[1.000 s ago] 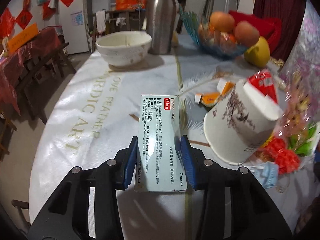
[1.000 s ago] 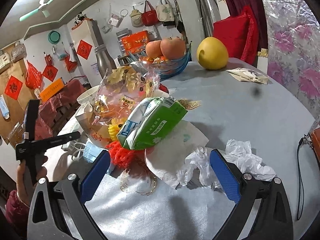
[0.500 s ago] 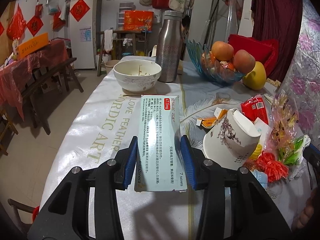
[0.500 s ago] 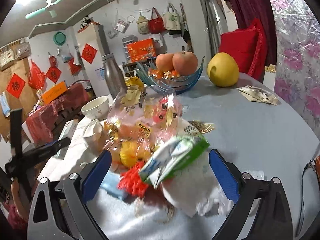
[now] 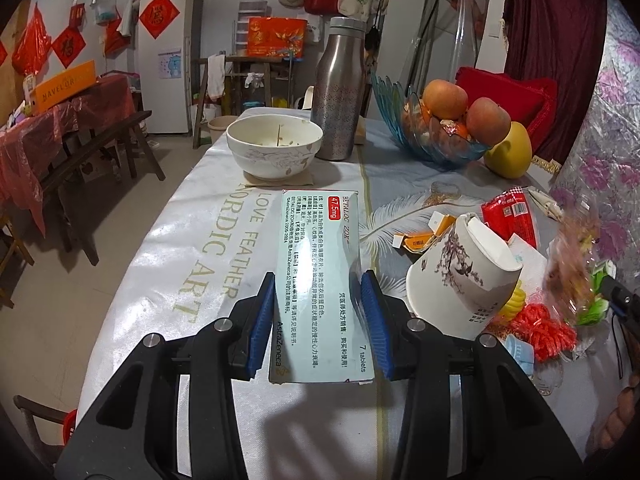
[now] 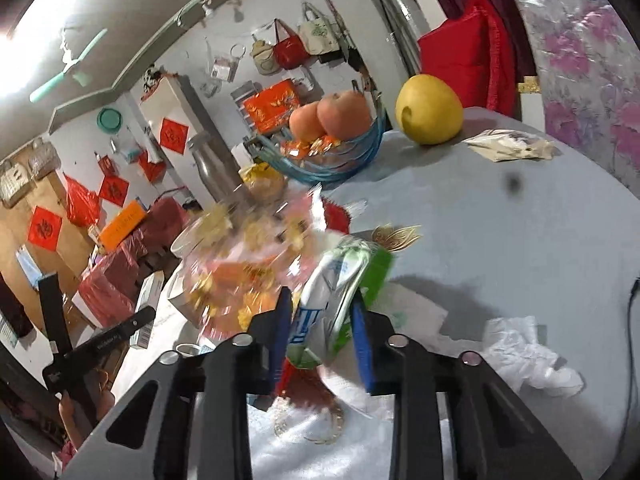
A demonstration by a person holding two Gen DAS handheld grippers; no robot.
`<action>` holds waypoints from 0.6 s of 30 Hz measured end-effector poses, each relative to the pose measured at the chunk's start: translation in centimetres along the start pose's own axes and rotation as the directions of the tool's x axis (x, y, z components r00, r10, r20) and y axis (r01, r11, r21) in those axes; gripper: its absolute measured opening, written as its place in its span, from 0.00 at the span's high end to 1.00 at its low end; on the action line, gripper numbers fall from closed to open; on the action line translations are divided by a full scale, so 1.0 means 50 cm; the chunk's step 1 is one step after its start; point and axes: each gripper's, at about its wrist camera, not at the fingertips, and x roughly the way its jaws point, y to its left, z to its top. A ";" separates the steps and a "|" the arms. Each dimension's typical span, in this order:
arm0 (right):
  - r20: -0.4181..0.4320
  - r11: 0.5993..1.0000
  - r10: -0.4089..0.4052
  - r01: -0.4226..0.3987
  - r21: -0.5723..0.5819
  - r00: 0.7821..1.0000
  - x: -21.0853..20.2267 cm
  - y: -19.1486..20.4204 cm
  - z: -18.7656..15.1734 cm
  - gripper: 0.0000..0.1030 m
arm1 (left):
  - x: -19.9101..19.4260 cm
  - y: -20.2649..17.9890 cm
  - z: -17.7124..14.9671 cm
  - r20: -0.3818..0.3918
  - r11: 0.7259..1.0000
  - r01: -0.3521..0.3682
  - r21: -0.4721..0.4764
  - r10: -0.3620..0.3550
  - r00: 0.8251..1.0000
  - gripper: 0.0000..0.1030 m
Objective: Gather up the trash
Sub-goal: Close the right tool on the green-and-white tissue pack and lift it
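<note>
The left gripper (image 5: pixel 320 320) clamps a pill box (image 5: pixel 320 280) between its blue pads, held above the tabletop (image 5: pixel 192 280) near its left edge. The right gripper (image 6: pixel 320 340) has just been closing, and its jaws now pinch a green-and-white packet (image 6: pixel 340 292) lifted out of the trash pile by a tipped paper cup (image 5: pixel 460 280). Crumpled tissue (image 6: pixel 528 356) lies toward the right edge.
</note>
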 end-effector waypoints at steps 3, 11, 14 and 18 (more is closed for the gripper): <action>0.011 0.999 -0.037 0.037 -0.021 0.999 -0.007 -0.008 0.003 0.70 | 0.001 -0.001 -0.001 -0.002 1.000 -0.004 0.003 0.004 1.000 0.58; -0.025 0.997 -0.067 0.066 -0.039 0.997 0.026 -0.017 -0.013 0.75 | 0.005 -0.003 -0.002 -0.012 1.000 -0.014 0.010 0.014 1.000 0.58; 0.097 0.996 -0.061 0.067 -0.064 0.993 -0.026 -0.001 -0.001 0.75 | 0.000 -0.002 -0.002 -0.001 1.000 -0.013 0.009 0.013 1.000 0.58; 0.183 0.941 -0.222 0.260 -0.219 0.958 -0.045 0.052 0.011 0.75 | -0.003 -0.004 -0.002 0.007 1.000 -0.016 0.014 0.016 1.000 0.58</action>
